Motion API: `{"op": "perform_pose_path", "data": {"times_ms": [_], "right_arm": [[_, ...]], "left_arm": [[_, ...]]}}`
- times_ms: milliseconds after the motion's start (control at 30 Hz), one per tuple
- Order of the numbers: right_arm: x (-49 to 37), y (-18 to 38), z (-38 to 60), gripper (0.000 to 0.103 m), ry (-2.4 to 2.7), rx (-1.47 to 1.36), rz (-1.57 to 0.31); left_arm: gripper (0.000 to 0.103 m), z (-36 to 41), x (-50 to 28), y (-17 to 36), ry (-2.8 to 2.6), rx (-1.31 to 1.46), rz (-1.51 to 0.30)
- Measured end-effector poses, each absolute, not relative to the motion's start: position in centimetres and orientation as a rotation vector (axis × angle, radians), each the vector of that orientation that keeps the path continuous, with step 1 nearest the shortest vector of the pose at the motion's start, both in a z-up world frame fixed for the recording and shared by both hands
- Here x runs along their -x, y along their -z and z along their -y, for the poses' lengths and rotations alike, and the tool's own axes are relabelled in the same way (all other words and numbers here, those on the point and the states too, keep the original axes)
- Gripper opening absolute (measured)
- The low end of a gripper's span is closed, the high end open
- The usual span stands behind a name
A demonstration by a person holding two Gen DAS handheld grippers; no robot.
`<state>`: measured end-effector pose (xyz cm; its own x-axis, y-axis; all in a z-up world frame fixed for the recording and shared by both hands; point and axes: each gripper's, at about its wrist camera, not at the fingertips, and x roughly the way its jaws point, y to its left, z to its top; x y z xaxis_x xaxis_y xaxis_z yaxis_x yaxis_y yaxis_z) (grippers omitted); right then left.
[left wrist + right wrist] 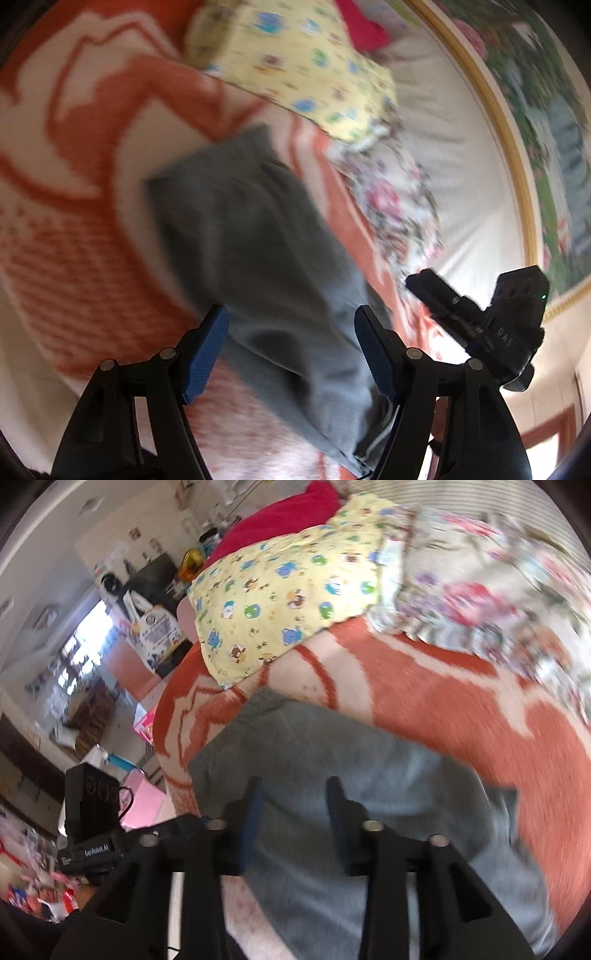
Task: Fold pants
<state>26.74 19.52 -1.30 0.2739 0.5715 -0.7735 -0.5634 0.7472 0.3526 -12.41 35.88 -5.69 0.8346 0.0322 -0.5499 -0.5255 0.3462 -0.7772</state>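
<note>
Pants (332,775): grey, flat on orange blanket (461,709).
Beyond: yellow pillow (284,602), floral cloth (480,602).
Left claw (291,354): wide, empty.
Right claw (295,812): part-open, empty.

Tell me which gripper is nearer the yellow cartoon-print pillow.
Hard to call; neither is close. The left gripper and the right gripper both hang open above the grey pants, with the yellow pillow well beyond on the orange blanket.

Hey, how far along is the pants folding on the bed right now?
Done: the grey pants already lie as one folded strip on the orange blanket, near the yellow pillow. In hand: nothing; the left gripper and right gripper are above the cloth, jaws open and empty. Left: probably another fold to shorten the strip, though blur hides the finer creases.
</note>
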Motion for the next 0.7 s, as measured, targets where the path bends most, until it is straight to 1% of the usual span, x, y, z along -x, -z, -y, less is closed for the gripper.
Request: {"op": "perform_pose_path", "data": {"times_ms": [67, 267, 467, 533, 600, 700], "right_arm": [[-28.1, 1.7, -21.6, 0.041, -0.788, 0.039, -1.05], [-31.8, 4.3, -27.0, 0.042, -0.826, 0.175, -1.093], [-34.6, 6.7, -30.3, 0.042, -0.866, 0.254, -1.127], [-35.2, 7.0, -31.3, 0.045, -0.884, 0.275, -1.128], [-35.8, 7.3, -32.7, 0.053, -0.914, 0.302, -1.123], [-36.4, 8.0, -34.8, 0.056, -0.964, 0.362, -1.113]], "left_arm": [[0.074, -36.8, 13.1, 6.3, -0.431, 1.193, -0.494], [0.074, -39.3, 13.8, 8.4, -0.511, 1.254, -0.497], [0.076, -40.8, 13.2, 8.9, -0.533, 1.247, -0.469], [0.076, -41.1, 12.9, 9.1, -0.54, 1.24, -0.467], [0.076, -41.4, 12.5, 9.0, -0.555, 1.228, -0.453], [0.074, -41.7, 12.2, 9.1, -0.566, 1.186, -0.45]]}}
